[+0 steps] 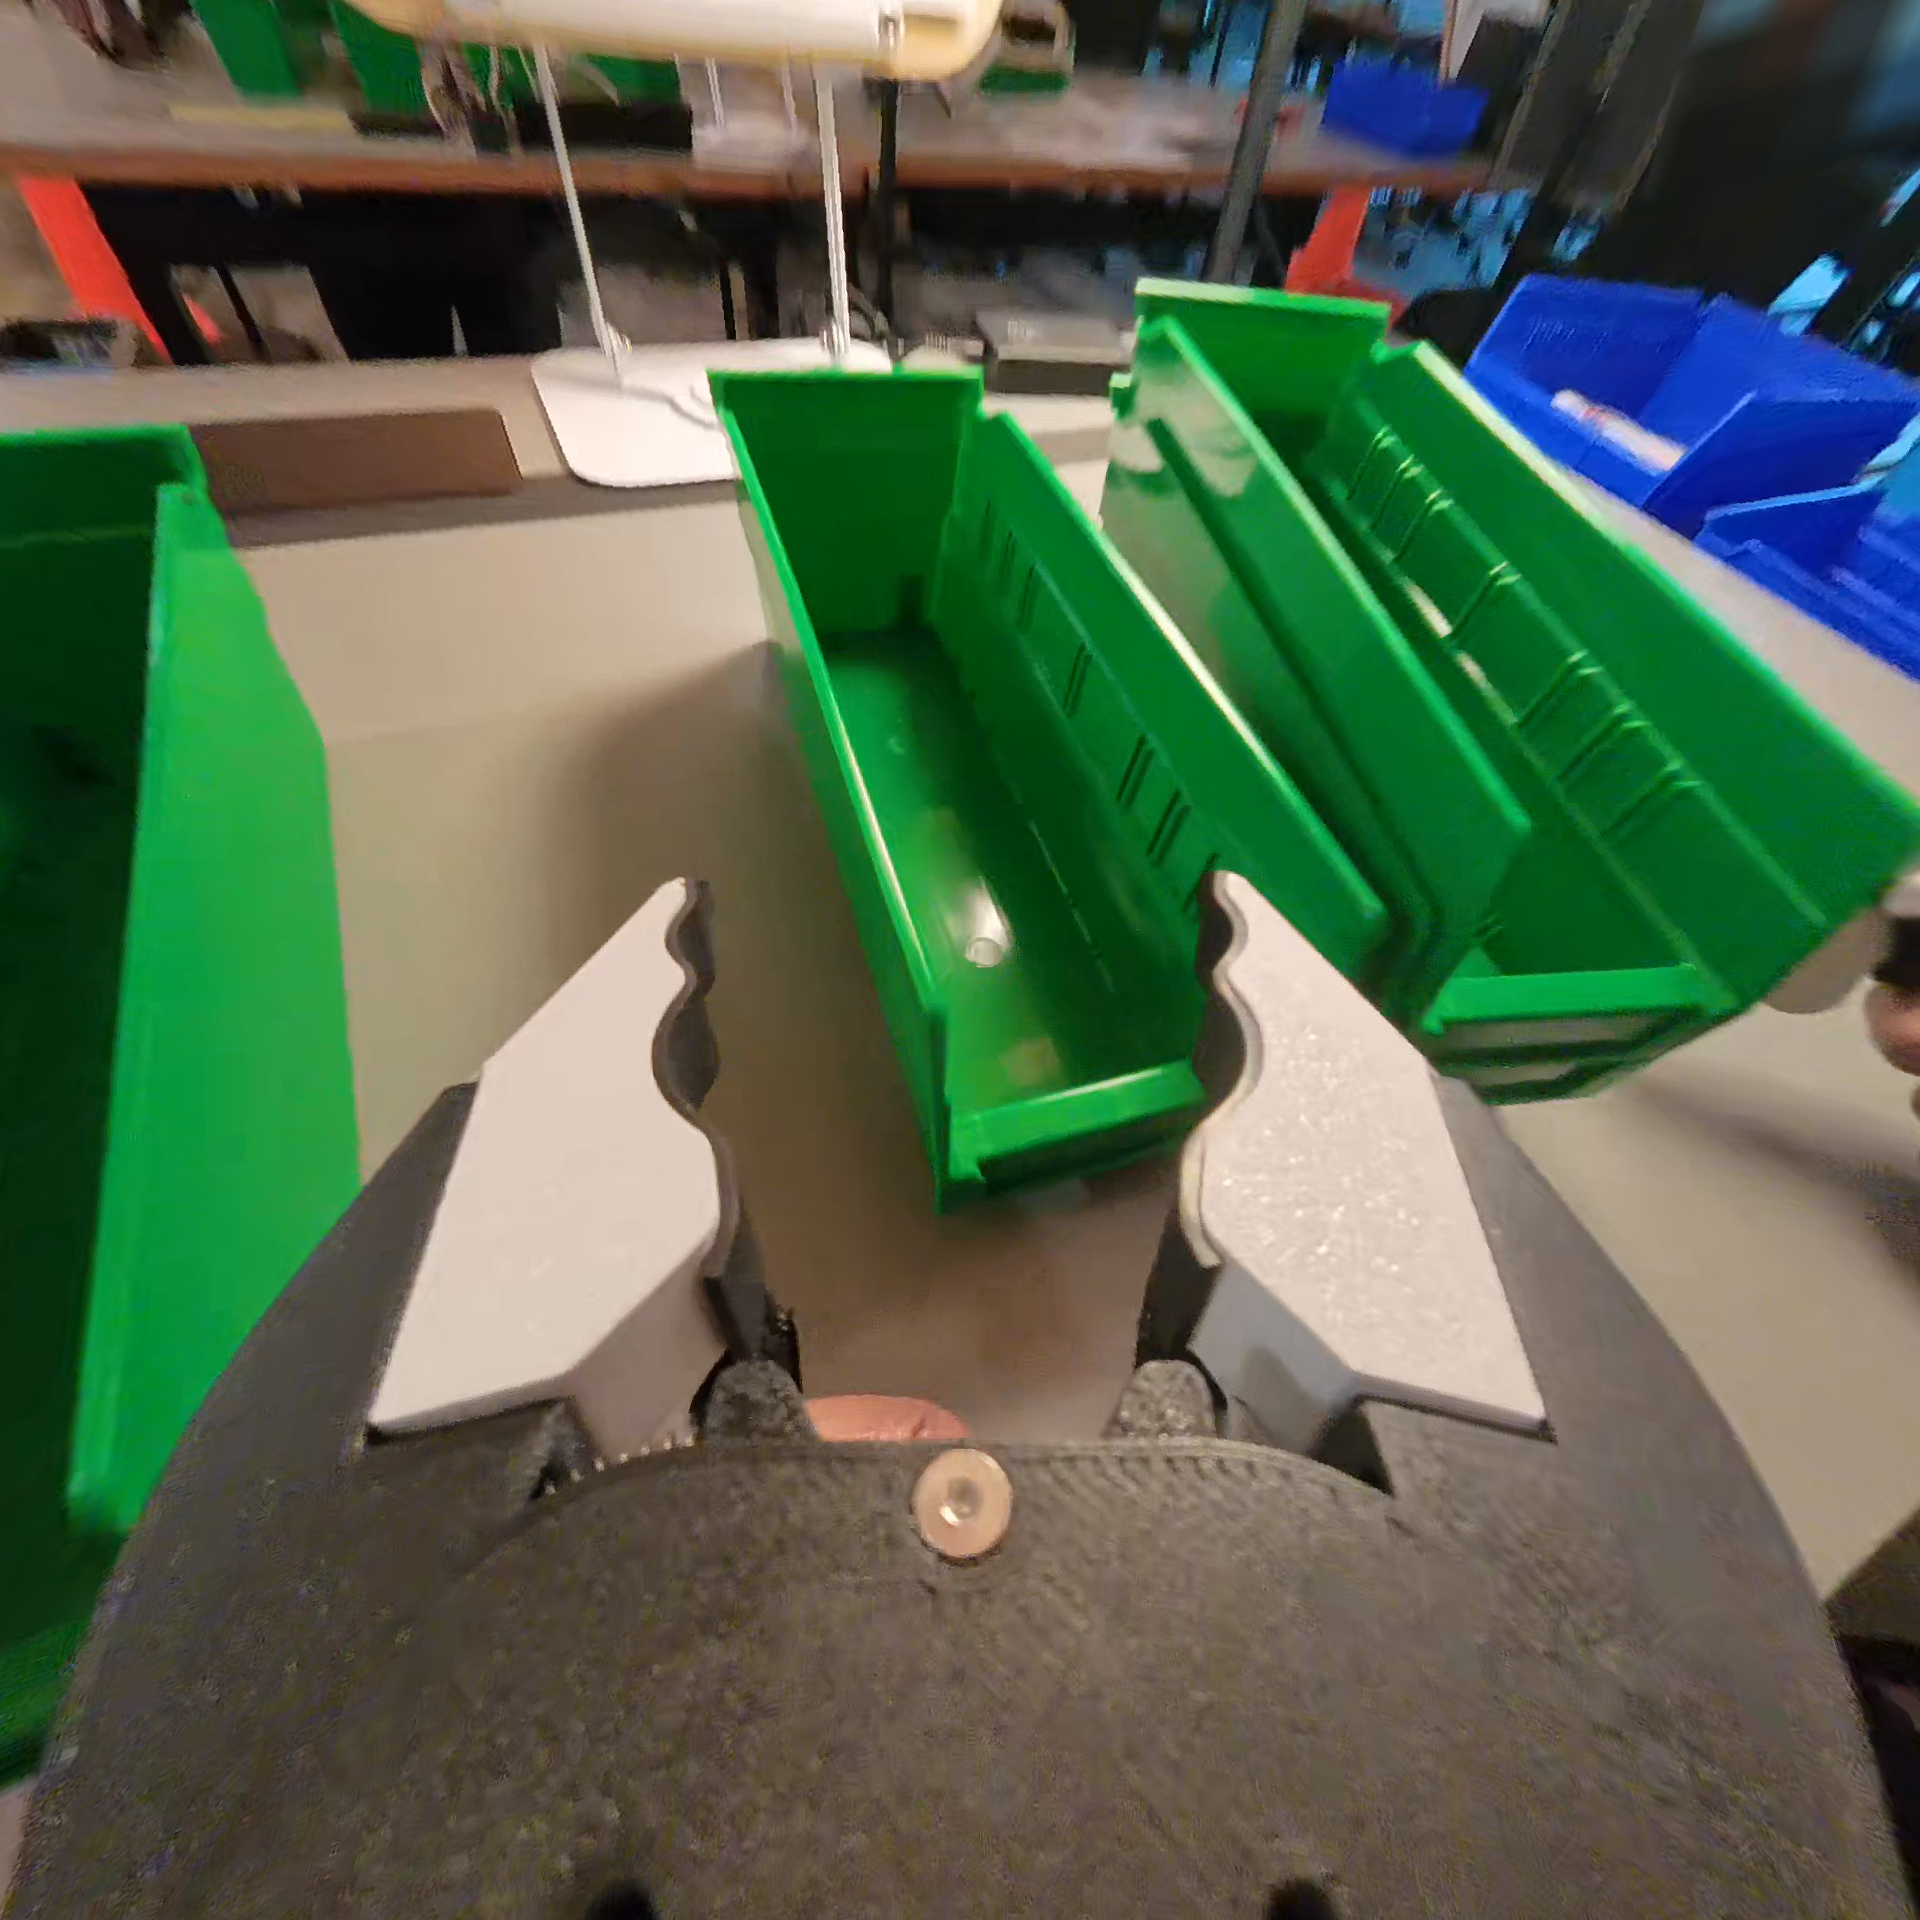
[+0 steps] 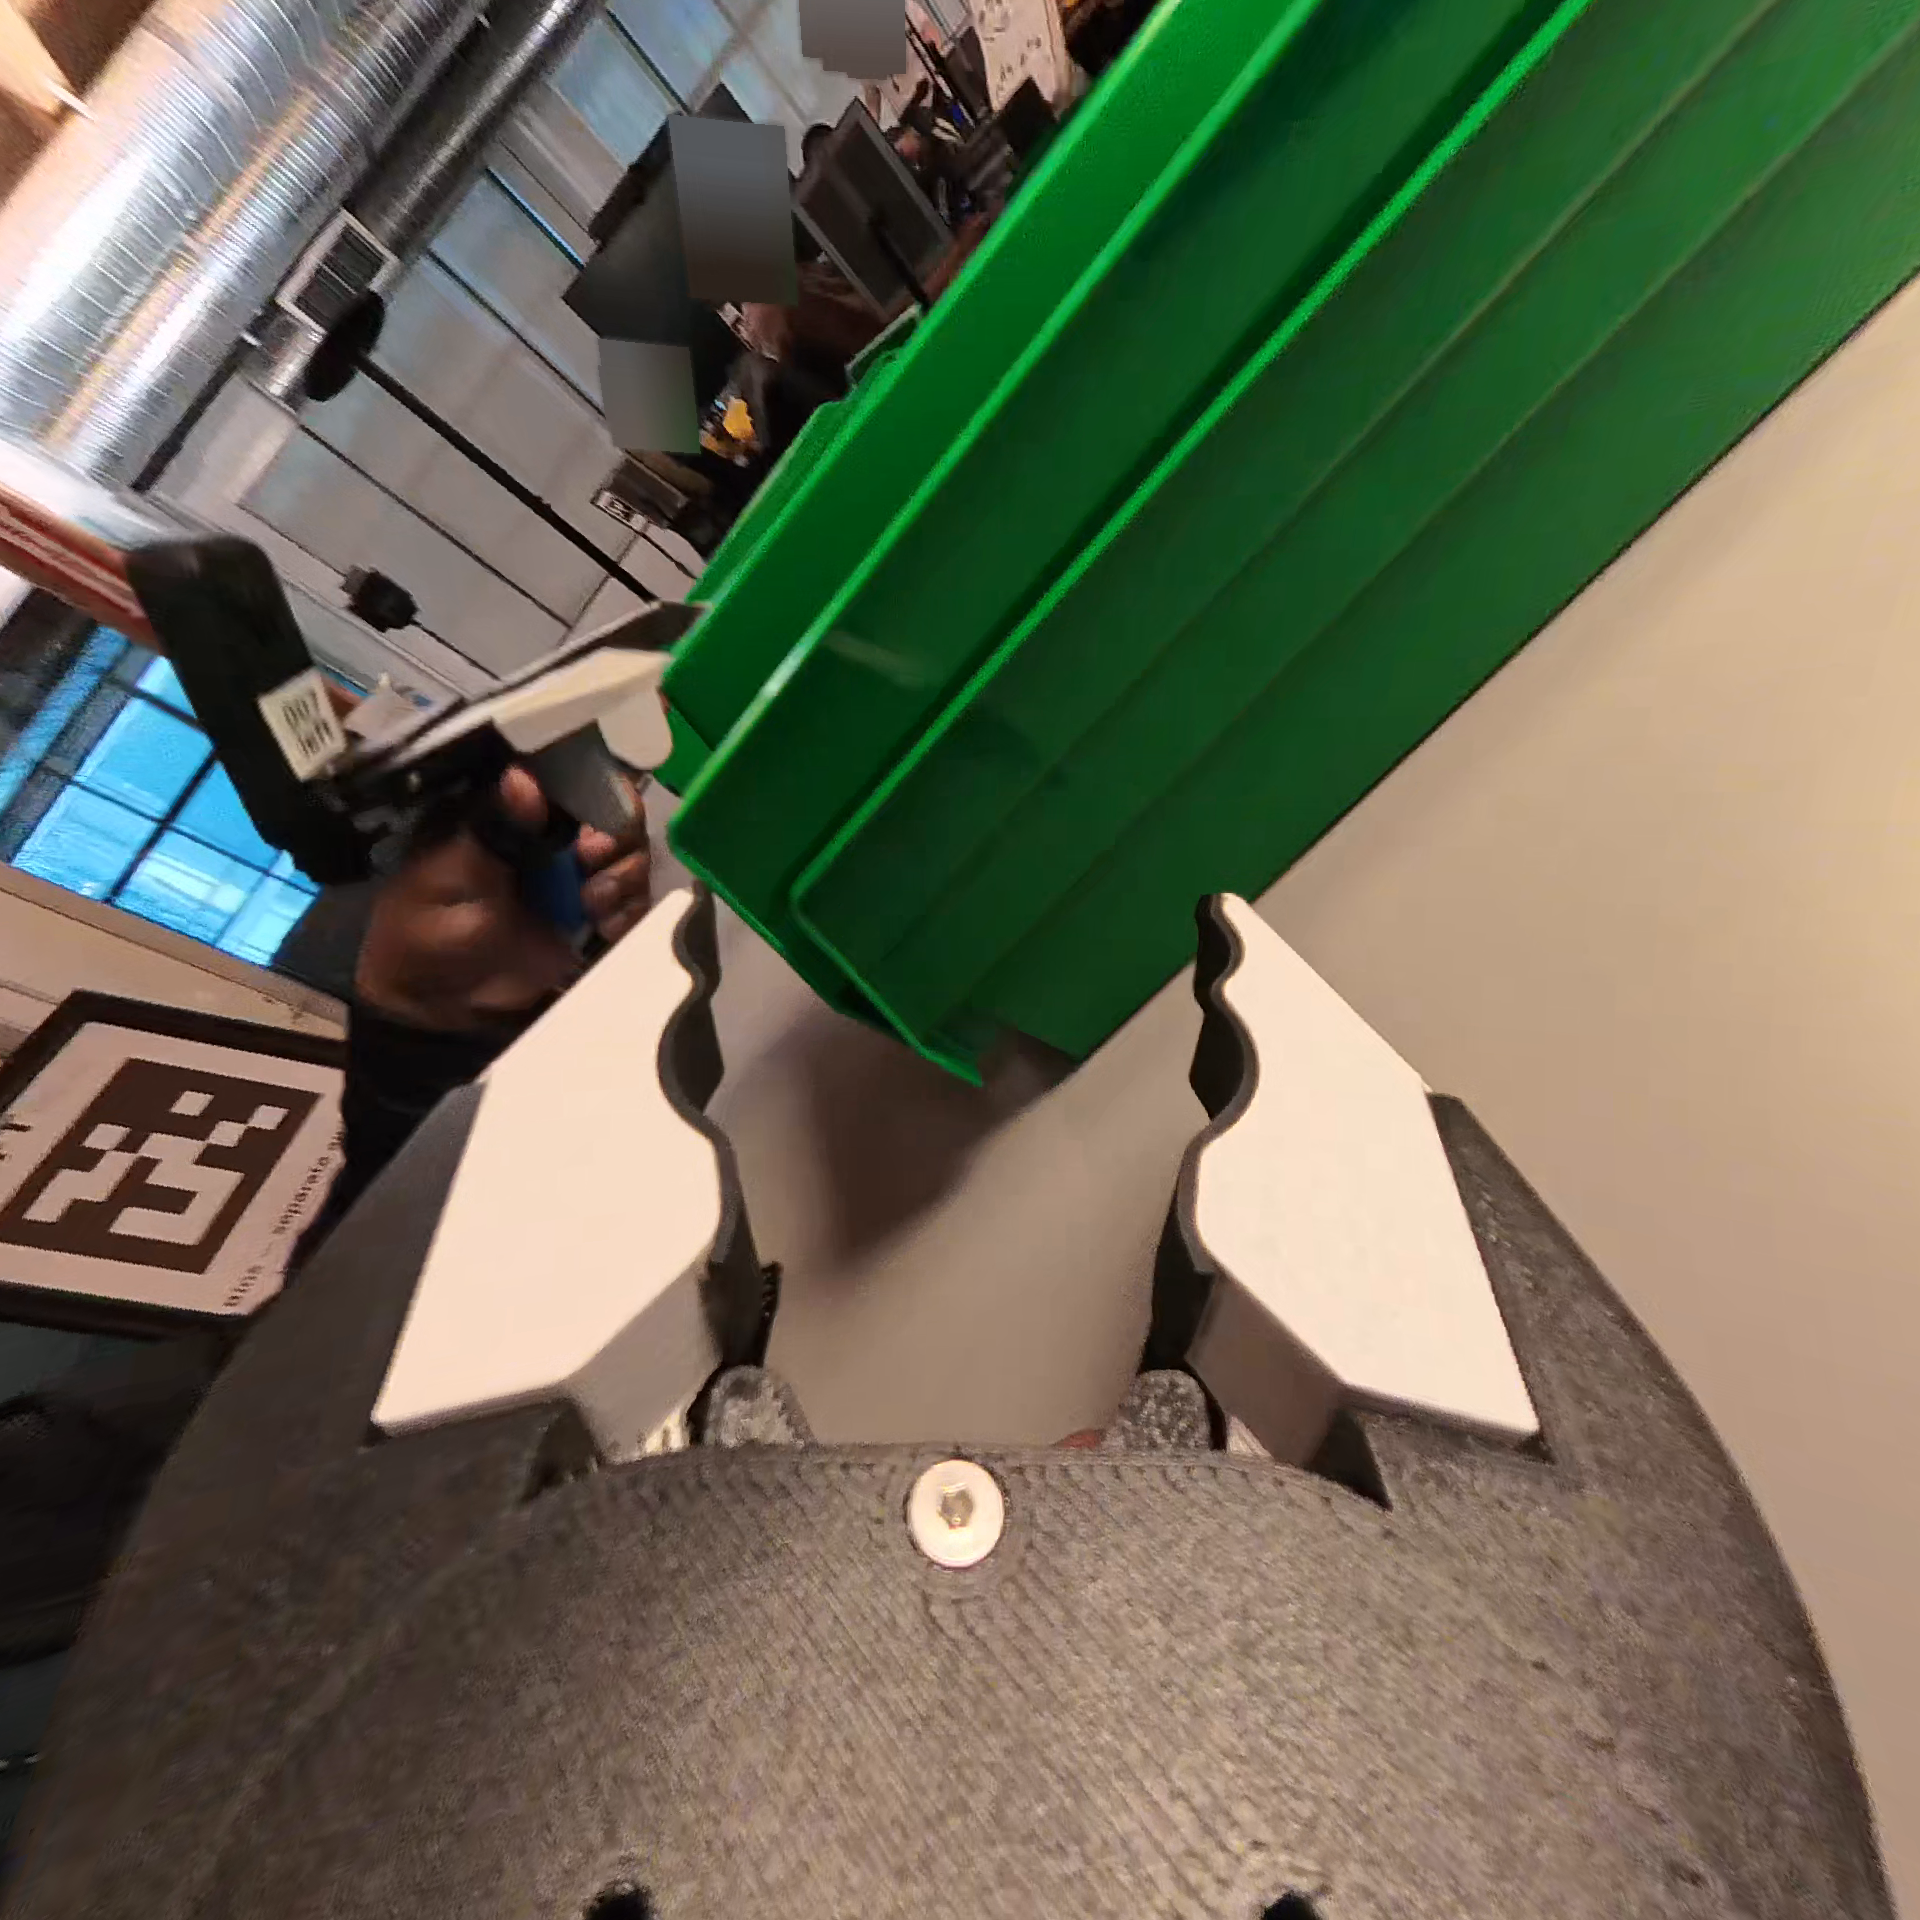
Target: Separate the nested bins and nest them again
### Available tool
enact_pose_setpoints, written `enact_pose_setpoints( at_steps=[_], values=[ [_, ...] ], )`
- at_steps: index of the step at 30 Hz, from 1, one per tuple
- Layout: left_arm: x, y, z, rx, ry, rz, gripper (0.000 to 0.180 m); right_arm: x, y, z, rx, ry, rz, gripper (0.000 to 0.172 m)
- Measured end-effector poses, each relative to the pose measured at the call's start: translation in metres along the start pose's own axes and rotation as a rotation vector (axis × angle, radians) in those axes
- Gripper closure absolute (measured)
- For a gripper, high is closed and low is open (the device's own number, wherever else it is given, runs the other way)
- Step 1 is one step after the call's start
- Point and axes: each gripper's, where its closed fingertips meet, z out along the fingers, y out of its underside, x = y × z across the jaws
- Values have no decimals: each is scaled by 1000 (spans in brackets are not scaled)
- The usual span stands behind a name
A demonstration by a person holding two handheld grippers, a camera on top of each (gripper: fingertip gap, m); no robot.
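1. the left gripper (image 1: 956, 997) has its jaws wide apart; the near end of a long, narrow green plastic bin (image 1: 997, 831) lies partly between them on the grey table (image 1: 520, 727), but the left finger stands clear of it and nothing is clamped.
2. the right gripper (image 2: 956, 997) is also spread wide and holds nothing; the corner of a tilted stack of nested green plastic bins (image 2: 1143, 623) pokes between its fingers without being pressed.
3. in the left wrist view that stack (image 1: 1455, 727) sits just right of the single bin, raised at an angle. a third green bin (image 1: 187, 935) stands at far left.
4. the step looks like regrasping: centre one wall of the bin between the pads before closing.
5. grip near the end wall, where the plastic is stiffest.
6. keep the stack level so the inner bins do not slide.
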Motion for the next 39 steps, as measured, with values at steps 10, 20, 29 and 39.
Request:
enact_pose_setpoints(
  at_steps=[10, 20, 29, 39],
  values=[
    [-52, 26, 28, -185, -191, 83, 133, 11, 12, -14, 85, 102, -93, 87],
    [-25, -54, 42, -203, -147, 230, 58, 0, 14, -18, 182, 150, -112, 89],
    [-17, -36, 118, -507, -122, 184, 30, -6, 10, -28, 267, 148, -122, 89],
    [-20, -17, 125, -628, -118, 194, 41, -11, 7, -35, 311, 107, -110, 91]
  ],
)
